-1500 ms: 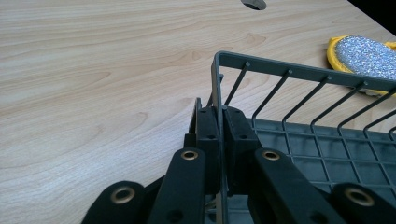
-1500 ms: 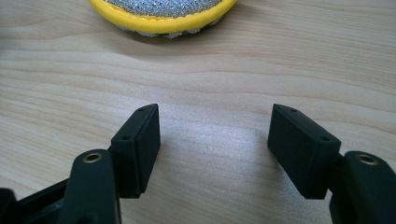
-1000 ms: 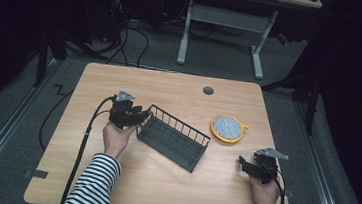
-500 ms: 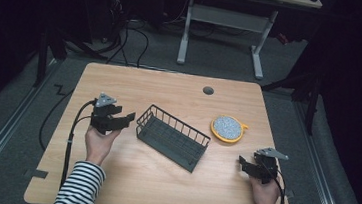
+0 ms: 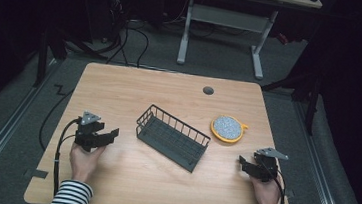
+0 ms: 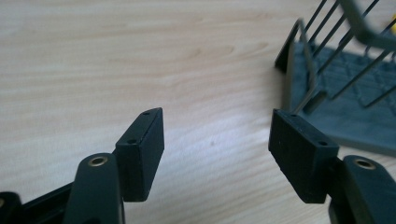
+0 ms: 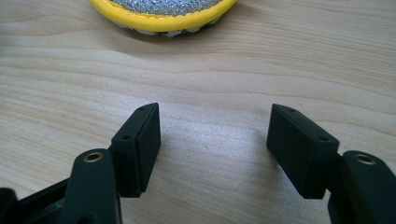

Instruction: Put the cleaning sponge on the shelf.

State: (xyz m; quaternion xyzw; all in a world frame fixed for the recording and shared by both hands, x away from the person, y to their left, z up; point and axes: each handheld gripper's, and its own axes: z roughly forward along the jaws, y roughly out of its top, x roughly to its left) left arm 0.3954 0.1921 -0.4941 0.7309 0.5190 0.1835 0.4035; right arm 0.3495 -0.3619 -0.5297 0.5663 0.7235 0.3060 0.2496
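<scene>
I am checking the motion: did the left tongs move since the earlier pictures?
Yes. The left tongs moved away from the wire basket, toward the table's left near corner.

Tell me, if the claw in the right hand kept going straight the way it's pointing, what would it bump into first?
Probably the round yellow-rimmed scrubber. The right claw is open over bare table, and the scrubber sits straight ahead of it. Nothing lies between them, though the exact aim is hard to judge.
</scene>
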